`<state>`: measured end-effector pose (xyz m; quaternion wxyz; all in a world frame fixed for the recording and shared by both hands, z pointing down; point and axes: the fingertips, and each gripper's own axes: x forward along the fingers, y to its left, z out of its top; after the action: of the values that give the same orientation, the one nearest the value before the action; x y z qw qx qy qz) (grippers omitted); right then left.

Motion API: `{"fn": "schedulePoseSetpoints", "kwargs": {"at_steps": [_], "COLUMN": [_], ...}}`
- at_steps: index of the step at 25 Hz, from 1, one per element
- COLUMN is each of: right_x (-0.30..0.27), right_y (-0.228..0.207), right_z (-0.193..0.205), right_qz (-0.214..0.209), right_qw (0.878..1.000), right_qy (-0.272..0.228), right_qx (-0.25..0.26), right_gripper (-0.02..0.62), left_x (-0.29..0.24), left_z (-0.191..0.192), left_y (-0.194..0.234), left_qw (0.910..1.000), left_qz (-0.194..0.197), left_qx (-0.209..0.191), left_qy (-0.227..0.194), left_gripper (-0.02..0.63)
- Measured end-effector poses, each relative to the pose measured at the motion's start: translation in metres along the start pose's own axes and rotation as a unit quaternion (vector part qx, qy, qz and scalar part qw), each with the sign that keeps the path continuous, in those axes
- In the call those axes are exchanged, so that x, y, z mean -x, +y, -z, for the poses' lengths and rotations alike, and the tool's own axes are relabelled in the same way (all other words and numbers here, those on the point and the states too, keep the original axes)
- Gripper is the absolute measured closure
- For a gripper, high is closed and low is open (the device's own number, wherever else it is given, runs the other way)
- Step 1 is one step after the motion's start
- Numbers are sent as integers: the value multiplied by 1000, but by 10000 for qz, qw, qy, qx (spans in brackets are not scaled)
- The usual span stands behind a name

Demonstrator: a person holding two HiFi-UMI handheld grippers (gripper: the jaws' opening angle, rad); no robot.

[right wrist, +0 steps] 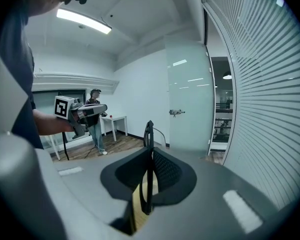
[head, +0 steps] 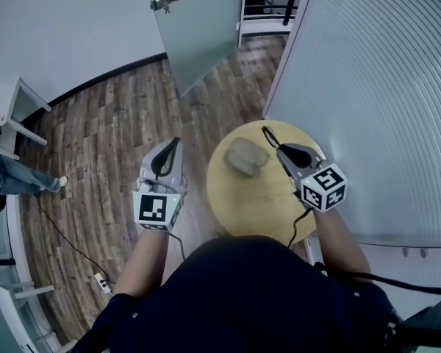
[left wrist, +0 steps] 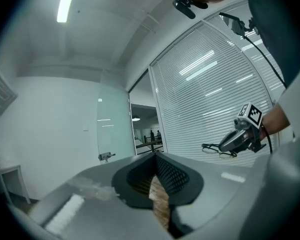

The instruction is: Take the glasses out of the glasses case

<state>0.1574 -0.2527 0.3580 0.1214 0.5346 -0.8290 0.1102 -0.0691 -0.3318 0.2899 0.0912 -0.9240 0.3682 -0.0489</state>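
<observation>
A grey glasses case (head: pixel 246 157) lies on the round yellow table (head: pixel 268 201); I cannot tell whether it is open. My right gripper (head: pixel 281 148) hovers over the table just right of the case, shut on the black-framed glasses (head: pixel 267 134), which stick out past its tips. In the right gripper view a thin black part of the glasses (right wrist: pixel 148 134) stands upright between the jaws of the right gripper (right wrist: pixel 150 156). The left gripper view shows the glasses (left wrist: pixel 217 148) hanging from the right gripper (left wrist: pixel 229 143). My left gripper (head: pixel 175 147) is left of the table over the floor, shut and holding nothing.
A wall of white blinds (head: pixel 382 87) runs close along the table's right side. A glass door (head: pixel 198 20) with a handle stands ajar ahead. To the far left are a white table (head: pixel 18 112) and a person's legs (head: pixel 15 176). A cable and power strip (head: pixel 103 282) lie on the wood floor.
</observation>
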Motion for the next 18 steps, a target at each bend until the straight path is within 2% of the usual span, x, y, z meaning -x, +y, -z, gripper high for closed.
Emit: {"fn": "schedulePoseSetpoints", "kwargs": {"at_steps": [14,18], "right_x": [17,23], "right_y": [2,4], "right_z": [-10,-13], "right_qz": [149,140], "right_qw": [9996,9996], "right_qy": [-239,-258], "right_qx": [12,42], "right_gripper": [558,558], "left_x": [15,16], "left_z": [-10,-19], "left_y": [-5,-13], "left_qw": [10000,9997], "left_qz": [-22,16], "left_qx": [-10,-7], "left_qy": [-74,-233], "left_gripper": [600,601]}}
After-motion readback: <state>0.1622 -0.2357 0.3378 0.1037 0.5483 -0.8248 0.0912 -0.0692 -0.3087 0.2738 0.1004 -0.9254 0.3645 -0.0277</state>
